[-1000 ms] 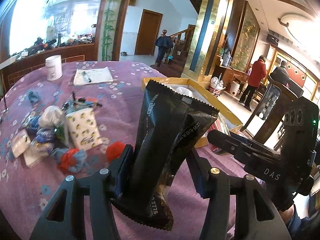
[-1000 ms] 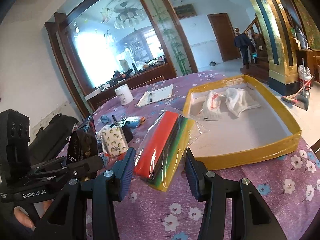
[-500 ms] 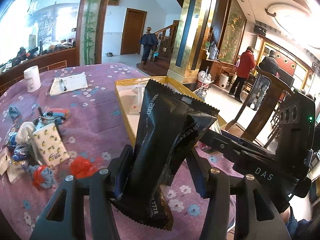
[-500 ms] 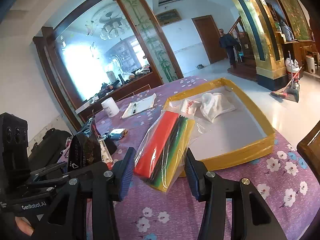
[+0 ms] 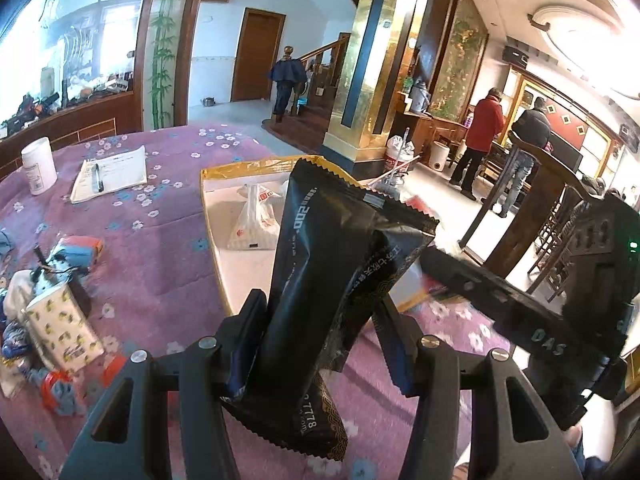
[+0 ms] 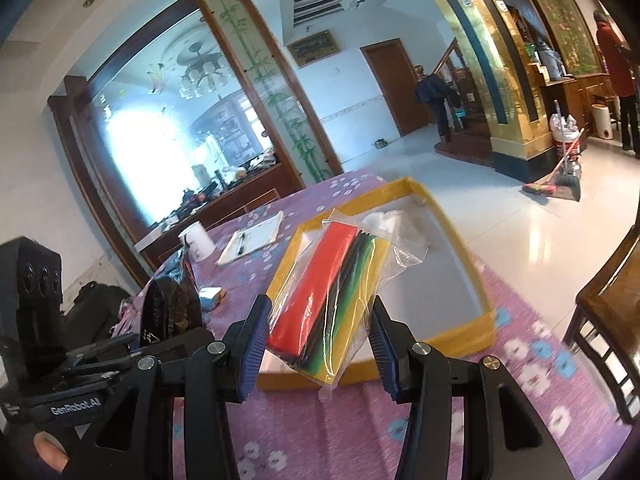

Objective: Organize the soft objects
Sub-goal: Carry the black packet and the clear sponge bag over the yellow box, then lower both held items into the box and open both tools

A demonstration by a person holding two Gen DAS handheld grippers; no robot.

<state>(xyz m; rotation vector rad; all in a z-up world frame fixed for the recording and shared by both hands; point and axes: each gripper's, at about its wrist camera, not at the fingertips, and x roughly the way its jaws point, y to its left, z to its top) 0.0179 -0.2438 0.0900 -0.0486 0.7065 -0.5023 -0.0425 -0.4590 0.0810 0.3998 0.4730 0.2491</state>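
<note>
I read left gripper (image 5: 320, 320) clamped on black pouch (image 5: 340, 264); right gripper (image 6: 318, 332) clamped on clear bag (image 6: 332, 292) of coloured sheets. Versus one second ago: both carried sideways, now over yellow-rimmed tray (image 6: 476, 280); grips unchanged.

Lying open on the bench (image 6: 360, 432): bare purple cloth between the tools and the near rim of the yellow tray (image 6: 464, 336). Standing low all round the tray, yellow walls, easy to clear from above. Staying free inside: the wide white floor at the near and right side. Crowding the far end: a white plastic bag (image 5: 256, 220) and crumpled white cloth (image 6: 384, 220). Blocking the left side of the bench: a heap of small soft things around a patterned tissue pack (image 5: 64, 332). Sitting further back, well apart from the tray: a notepad (image 5: 110, 172) and a white tub (image 5: 38, 164). Hemming in the right edge: a wooden chair (image 6: 612, 320).
</note>
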